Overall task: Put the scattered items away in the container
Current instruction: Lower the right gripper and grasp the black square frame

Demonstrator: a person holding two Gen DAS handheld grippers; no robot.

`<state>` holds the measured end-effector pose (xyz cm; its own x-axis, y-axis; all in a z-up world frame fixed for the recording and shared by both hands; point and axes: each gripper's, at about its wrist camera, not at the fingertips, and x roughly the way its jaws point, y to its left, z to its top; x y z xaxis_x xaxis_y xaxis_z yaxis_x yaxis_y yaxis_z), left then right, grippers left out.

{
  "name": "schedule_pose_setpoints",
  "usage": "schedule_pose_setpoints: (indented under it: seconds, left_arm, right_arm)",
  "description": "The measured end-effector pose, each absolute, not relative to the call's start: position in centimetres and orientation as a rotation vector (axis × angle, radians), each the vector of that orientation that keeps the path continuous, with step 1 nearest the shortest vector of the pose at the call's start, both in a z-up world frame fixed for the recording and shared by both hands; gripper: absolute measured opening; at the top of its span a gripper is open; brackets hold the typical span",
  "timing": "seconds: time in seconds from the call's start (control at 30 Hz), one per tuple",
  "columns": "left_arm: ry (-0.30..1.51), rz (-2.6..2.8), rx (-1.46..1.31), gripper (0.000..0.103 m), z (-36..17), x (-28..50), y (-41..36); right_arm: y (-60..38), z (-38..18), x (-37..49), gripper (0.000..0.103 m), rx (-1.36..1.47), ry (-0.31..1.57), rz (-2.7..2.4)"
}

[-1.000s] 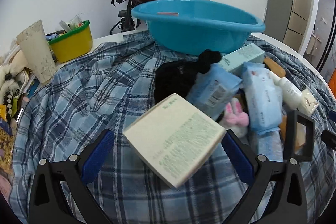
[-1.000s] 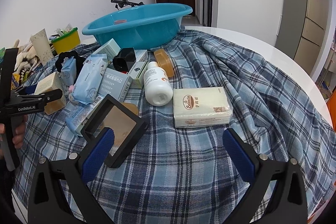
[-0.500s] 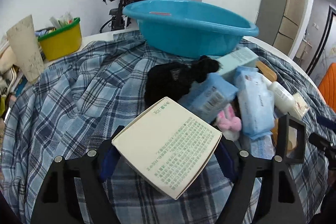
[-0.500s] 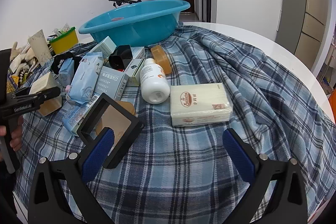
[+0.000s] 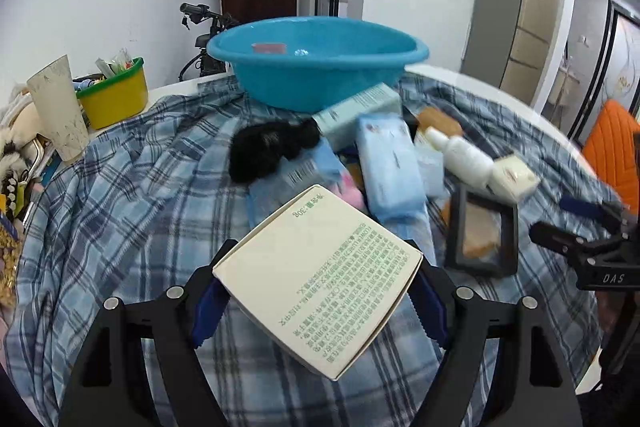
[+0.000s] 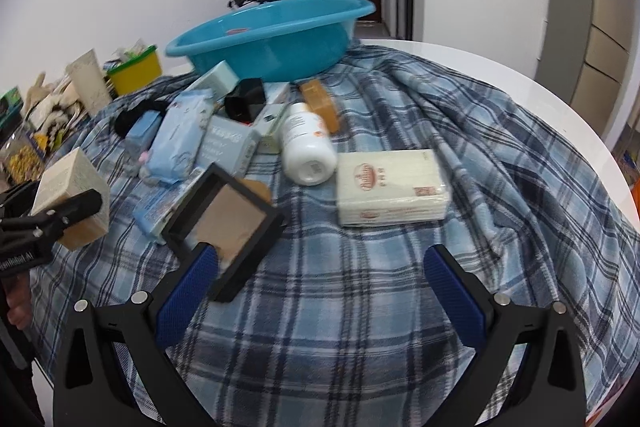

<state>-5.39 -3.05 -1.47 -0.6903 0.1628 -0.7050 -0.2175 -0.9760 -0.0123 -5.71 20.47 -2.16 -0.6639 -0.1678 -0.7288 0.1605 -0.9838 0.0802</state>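
My left gripper (image 5: 318,301) is shut on a cream box with green print (image 5: 320,277) and holds it above the plaid cloth; the box also shows in the right wrist view (image 6: 72,195). The blue basin (image 5: 316,61) stands at the far end of the table, beyond the pile. My right gripper (image 6: 320,283) is open and empty over the cloth, just short of a black picture frame (image 6: 228,223) and a tissue pack (image 6: 390,193). A white bottle (image 6: 306,143), blue wipes packs (image 6: 180,139), boxes and a black scrunchie (image 5: 268,149) lie scattered in between.
A yellow tub (image 5: 116,99) and a paper cup (image 5: 60,113) stand at the left edge with other clutter. An orange chair (image 5: 610,147) is off the table's right side. The plaid cloth (image 6: 440,267) covers a round white table (image 6: 500,67).
My left gripper has closed on the cream box and lifted it, moving up and toward the basin. My right gripper has edged forward toward the frame and stays open.
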Motion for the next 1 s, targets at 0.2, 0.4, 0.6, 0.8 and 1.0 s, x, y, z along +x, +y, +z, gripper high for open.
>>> schedule_pose_setpoints:
  seconds: [0.2,0.4,0.6,0.8,1.0]
  left_arm:
    - [0.064,2.708,-1.11,0.081,-2.3,-4.0,-1.9]
    - [0.001,2.699,-1.139,0.081,-3.0,-4.3,-2.4]
    - [0.015,2.684,-1.147,0.081,-3.3,-4.2,-2.4]
    - [0.015,2.671,-1.151,0.081,-3.4,-4.2,-2.3]
    - [0.013,2.676,-1.156,0.081,-3.4,-4.2,-2.3]
  right_arm:
    - [17.2,-2.3,-6.0,0.102,1.182,0.116,-2.634]
    - [14.0,-3.1,-6.8,0.102,1.191,0.397,-2.516]
    - [12.9,-3.6,-7.9,0.102,1.18,0.588,-2.437]
    - [12.0,-4.1,-9.0,0.102,1.175,0.732,-2.337]
    - [12.7,-4.2,-9.5,0.078,1.234,0.543,-2.303]
